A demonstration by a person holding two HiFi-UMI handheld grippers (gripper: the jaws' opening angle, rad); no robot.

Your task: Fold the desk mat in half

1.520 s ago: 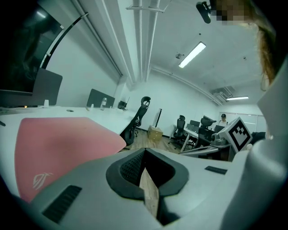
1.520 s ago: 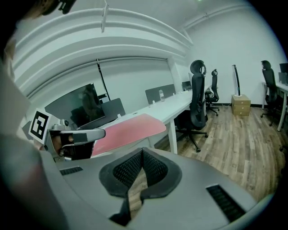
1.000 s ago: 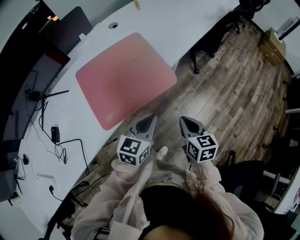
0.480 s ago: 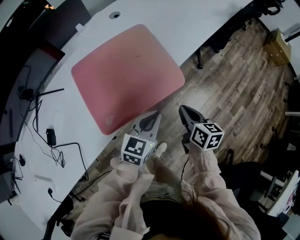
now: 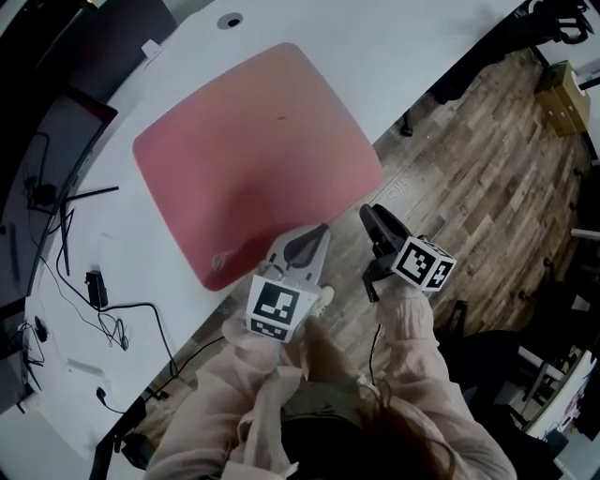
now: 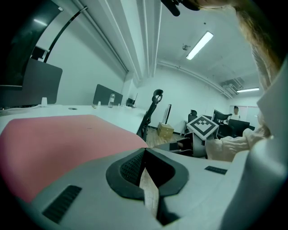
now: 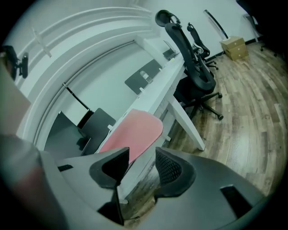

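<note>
Desk mat [image 5: 248, 150] lies flat just beyond the clenched, empty left hand-held gripper [image 5: 322, 231].

Nearer desk mat [image 5: 253, 150], right tool [image 5: 373, 223] rolled — jaws opening, empty.

Pink desk mat [image 5: 253, 159], white table [image 5: 403, 47]

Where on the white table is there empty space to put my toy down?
The white table is bare beyond the pink desk mat, between it, the round hole and the table's edge. A narrower bare strip lies between the mat and the cables. The cable end is crowded.
</note>
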